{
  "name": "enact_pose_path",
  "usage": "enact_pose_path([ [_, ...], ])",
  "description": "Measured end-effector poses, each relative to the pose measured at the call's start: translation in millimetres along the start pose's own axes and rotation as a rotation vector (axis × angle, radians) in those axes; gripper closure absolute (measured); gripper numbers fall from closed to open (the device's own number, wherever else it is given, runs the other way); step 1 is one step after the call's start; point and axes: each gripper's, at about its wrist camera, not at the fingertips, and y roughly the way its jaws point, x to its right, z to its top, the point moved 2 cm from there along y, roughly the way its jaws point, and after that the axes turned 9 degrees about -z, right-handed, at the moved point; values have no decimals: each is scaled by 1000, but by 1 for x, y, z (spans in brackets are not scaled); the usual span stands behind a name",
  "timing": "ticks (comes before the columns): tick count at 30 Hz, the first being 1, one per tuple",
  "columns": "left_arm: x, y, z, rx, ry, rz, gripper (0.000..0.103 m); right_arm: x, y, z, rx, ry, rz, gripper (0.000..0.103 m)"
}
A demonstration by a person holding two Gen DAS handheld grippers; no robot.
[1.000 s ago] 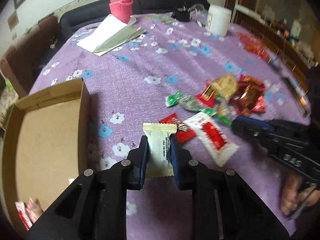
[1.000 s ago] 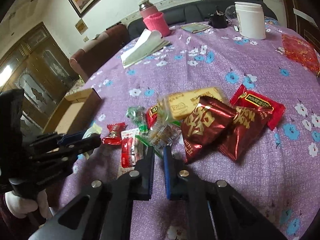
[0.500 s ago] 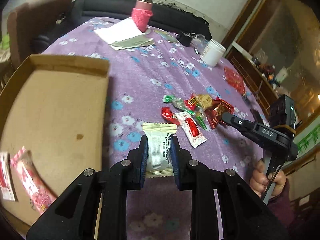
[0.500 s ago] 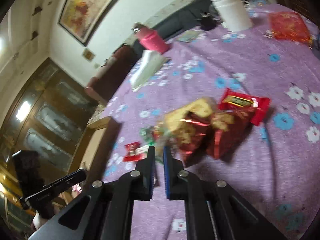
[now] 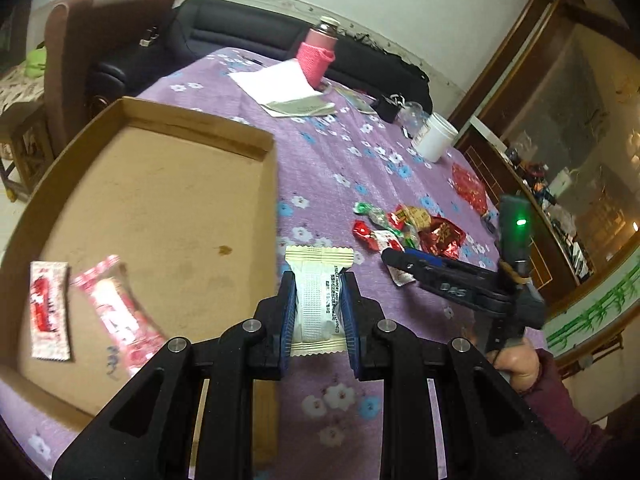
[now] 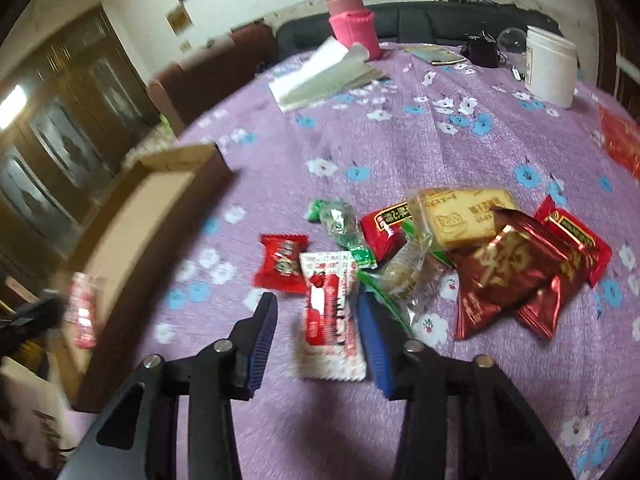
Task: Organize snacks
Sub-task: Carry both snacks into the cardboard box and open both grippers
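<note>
My left gripper [image 5: 318,280] is shut on a cream-and-white snack packet [image 5: 318,300], held above the right wall of a shallow cardboard box [image 5: 120,120]. Two red-and-white packets [image 5: 50,316] lie inside that box. In the right wrist view my right gripper [image 6: 316,304] has its jaws opening, with a red-and-white sachet [image 6: 330,316] lying on the cloth between them and the pads apart from it. A heap of snacks [image 6: 460,240] sits just beyond: red, green and gold wrappers. The right gripper [image 5: 388,256] also shows in the left wrist view, over the heap.
A purple flowered tablecloth [image 6: 400,140] covers the table. At the far side stand a pink flask [image 6: 352,20], papers [image 6: 320,76], a white jar [image 6: 550,64] and a black pouch [image 6: 482,50]. A red bag [image 6: 622,140] lies at the right. A hand and sleeve [image 5: 536,376] hold the right gripper.
The left gripper carried the cream packet leftward, from the cloth to over the box's edge. The right gripper went from shut to jaws spread around the red-and-white sachet.
</note>
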Motion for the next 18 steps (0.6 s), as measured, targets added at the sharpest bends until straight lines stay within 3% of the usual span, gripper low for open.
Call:
enact_pose_path([
  [1, -4, -5, 0, 8, -6, 4, 82, -1, -1, -1, 12, -11, -24, 74],
  [4, -21, -19, 0, 29, -33, 23, 82, -1, -4, -4, 1, -2, -21, 81],
  [12, -81, -36, 16, 33, -138, 97, 82, -17, -55, -7, 66, 22, 42, 81],
  [18, -119, -33, 33, 21, -199, 159, 82, -63, -60, 8, 30, 6, 186, 81],
])
